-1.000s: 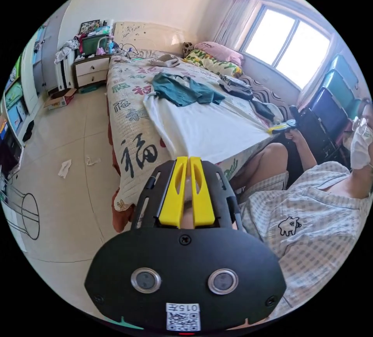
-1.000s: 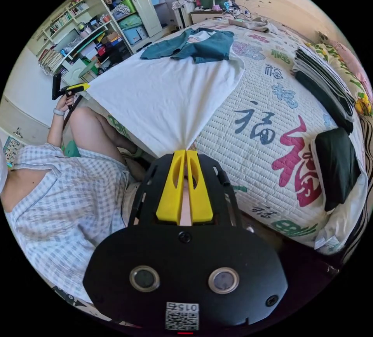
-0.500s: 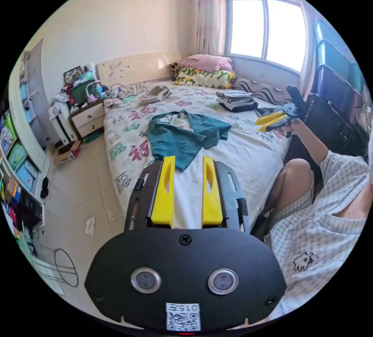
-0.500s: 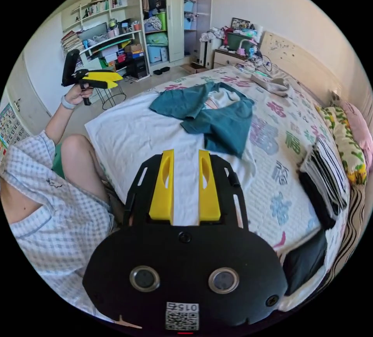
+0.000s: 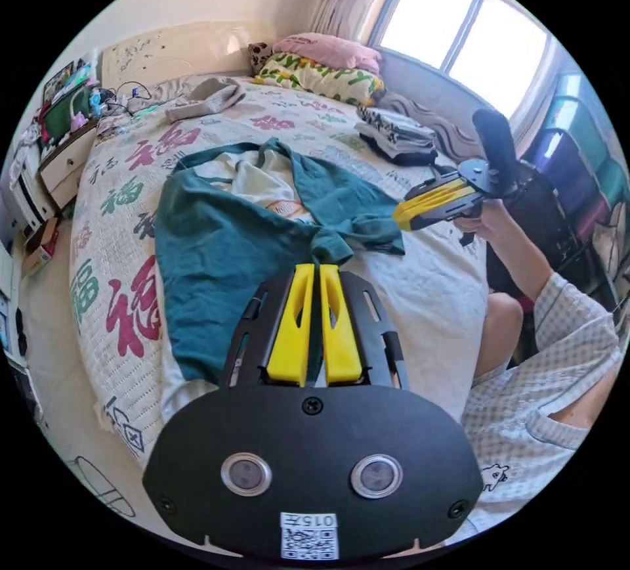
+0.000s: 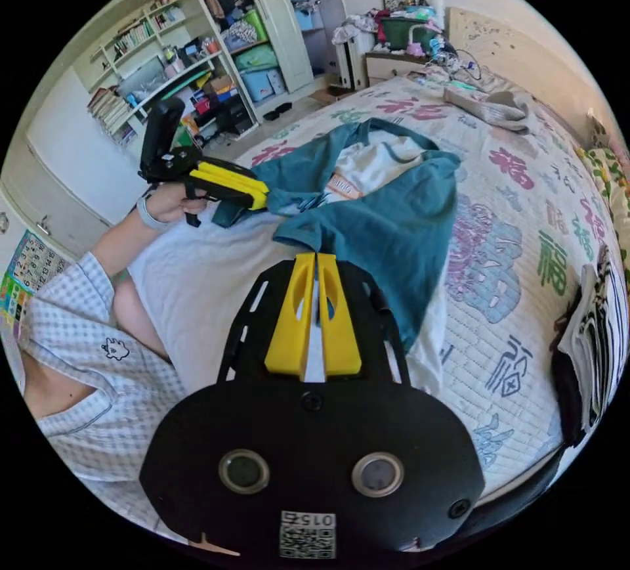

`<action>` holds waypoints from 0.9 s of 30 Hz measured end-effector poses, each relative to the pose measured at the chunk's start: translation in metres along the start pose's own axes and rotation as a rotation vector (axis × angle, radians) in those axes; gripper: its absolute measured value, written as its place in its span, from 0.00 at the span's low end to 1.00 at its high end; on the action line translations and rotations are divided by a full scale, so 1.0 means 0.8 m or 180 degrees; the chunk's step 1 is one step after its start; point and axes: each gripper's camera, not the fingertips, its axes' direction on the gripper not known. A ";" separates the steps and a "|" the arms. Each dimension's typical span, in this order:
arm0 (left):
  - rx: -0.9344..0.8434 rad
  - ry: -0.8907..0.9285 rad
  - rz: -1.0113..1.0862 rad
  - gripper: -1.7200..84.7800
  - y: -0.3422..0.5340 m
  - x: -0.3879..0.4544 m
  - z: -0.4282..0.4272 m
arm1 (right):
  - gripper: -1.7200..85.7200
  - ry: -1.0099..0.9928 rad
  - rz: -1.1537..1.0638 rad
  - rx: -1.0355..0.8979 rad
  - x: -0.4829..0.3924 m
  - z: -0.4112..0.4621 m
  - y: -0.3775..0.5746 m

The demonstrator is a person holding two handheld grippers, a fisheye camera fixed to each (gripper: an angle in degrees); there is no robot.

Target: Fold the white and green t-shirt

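Observation:
The t-shirt (image 5: 230,235) lies on the bed, its green upper part crumpled over the white body (image 5: 426,287). In the left gripper view my left gripper (image 5: 314,268) is shut on a green fold near the shirt's middle. The right gripper (image 5: 401,217), held in a hand, pinches another green fold a little to the right. In the right gripper view my right gripper (image 6: 316,258) is shut on the green edge of the t-shirt (image 6: 394,222). The left gripper (image 6: 262,197) bites the green cloth to its left.
The quilted bedspread (image 5: 118,202) with large printed characters covers the bed. A folded stack of clothes (image 5: 397,136) and pillows (image 5: 315,67) lie near the window. A grey garment (image 5: 203,97) lies by the headboard. Shelves (image 6: 164,84) and a nightstand (image 6: 387,61) stand beyond the bed.
One second ago both grippers held the white hem stretched. They then opened and let it go, moved forward over the shirt, and have now shut on the green folds.

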 end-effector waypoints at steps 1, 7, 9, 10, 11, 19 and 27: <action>0.0087 0.0019 -0.0049 0.02 0.000 -0.010 -0.014 | 0.02 0.0066 0.0068 0.0081 0.011 -0.013 0.000; 0.1033 -0.0054 -0.0938 0.01 0.022 -0.150 -0.150 | 0.02 0.0554 0.1121 0.0830 0.140 -0.115 0.022; 0.1345 -0.0126 -0.1332 0.01 0.044 -0.212 -0.186 | 0.02 0.0556 0.1540 0.0899 0.193 -0.124 0.030; 0.1370 -0.0110 -0.1424 0.01 0.049 -0.228 -0.189 | 0.02 0.0595 0.1633 0.0891 0.205 -0.123 0.031; 0.1405 -0.0062 -0.1630 0.01 0.060 -0.259 -0.192 | 0.02 0.0705 0.1783 0.0847 0.226 -0.116 0.030; 0.1184 -0.0512 -0.2313 0.02 0.105 -0.345 -0.165 | 0.02 0.0933 0.2010 0.0465 0.275 -0.094 0.021; 0.1180 -0.0997 -0.1788 0.11 0.040 -0.313 -0.213 | 0.07 0.1397 0.0935 0.0784 0.191 -0.155 -0.032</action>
